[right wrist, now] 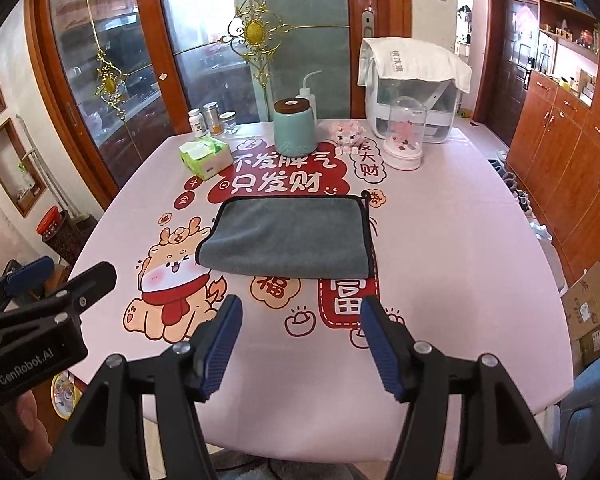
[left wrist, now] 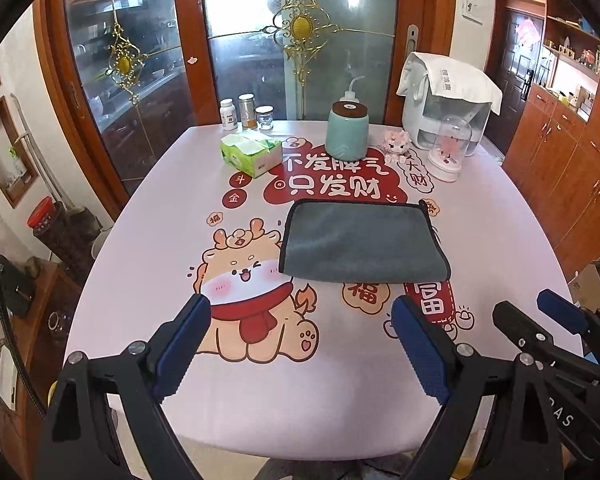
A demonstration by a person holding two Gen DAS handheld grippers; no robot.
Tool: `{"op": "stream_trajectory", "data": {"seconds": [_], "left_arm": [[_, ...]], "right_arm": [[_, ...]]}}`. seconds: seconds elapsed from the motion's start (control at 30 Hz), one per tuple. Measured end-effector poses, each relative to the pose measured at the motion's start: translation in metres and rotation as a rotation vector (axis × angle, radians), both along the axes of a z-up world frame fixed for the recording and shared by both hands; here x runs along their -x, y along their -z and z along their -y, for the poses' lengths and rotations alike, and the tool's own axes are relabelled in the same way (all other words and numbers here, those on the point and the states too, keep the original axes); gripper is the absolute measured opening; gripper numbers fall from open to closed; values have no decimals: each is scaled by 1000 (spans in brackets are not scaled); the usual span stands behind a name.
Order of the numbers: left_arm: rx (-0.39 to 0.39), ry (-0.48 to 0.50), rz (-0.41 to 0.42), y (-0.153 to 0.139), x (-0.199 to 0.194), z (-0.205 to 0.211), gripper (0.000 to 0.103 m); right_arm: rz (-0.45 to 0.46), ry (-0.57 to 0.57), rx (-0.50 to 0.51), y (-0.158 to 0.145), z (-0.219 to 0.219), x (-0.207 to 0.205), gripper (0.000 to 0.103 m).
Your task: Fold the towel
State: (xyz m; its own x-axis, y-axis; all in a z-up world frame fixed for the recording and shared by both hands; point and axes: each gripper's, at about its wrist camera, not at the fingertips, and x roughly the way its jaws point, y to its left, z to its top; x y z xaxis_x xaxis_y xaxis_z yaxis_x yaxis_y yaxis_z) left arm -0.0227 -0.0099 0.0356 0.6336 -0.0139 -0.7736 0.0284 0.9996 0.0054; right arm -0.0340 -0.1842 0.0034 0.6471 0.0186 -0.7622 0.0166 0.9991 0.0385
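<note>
Left gripper (left wrist: 300, 336) wide open, empty, right gripper (right wrist: 300, 336) likewise, towel (left wrist: 360, 240) untouched

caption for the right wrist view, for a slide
Folded grey towel lies on the printed tablecloth, right gripper open and empty.

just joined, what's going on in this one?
A person holds two handheld grippers over a table with a printed cloth. The grey towel lies flat mid-table, apparently already folded, with a doubled edge on its right side. The left gripper and right gripper are both open and empty, short of the towel's near edge. Neither touches it. A tissue box and a teal canister stand behind.
</note>
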Motion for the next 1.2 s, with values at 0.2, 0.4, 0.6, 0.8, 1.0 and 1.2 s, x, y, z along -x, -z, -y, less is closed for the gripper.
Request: {"op": "stream_trajectory", "data": {"seconds": [0.2,0.4,0.6,0.8,1.0,1.2], "left_arm": [[-2,-14,-1,2,4,-1,91],[1,-32,5,2,5,-5,91],[3,-39,8,3,5,-7,91],[1,-38,8,3,5,-8,91],[-1,-32,12,4,5,-8,91],[-4,-17,12,5,6,-8,91]], "right_arm": [[-9,23,3,3,3,2,63],[4,13,8,1,-2,4,63],[4,5,17,0,-7,6,63],[-1,16,12,2,-8,5,63],[-4,17,10,3,-8,5,63],[-9,20,8,4,-7,4,63]]}}
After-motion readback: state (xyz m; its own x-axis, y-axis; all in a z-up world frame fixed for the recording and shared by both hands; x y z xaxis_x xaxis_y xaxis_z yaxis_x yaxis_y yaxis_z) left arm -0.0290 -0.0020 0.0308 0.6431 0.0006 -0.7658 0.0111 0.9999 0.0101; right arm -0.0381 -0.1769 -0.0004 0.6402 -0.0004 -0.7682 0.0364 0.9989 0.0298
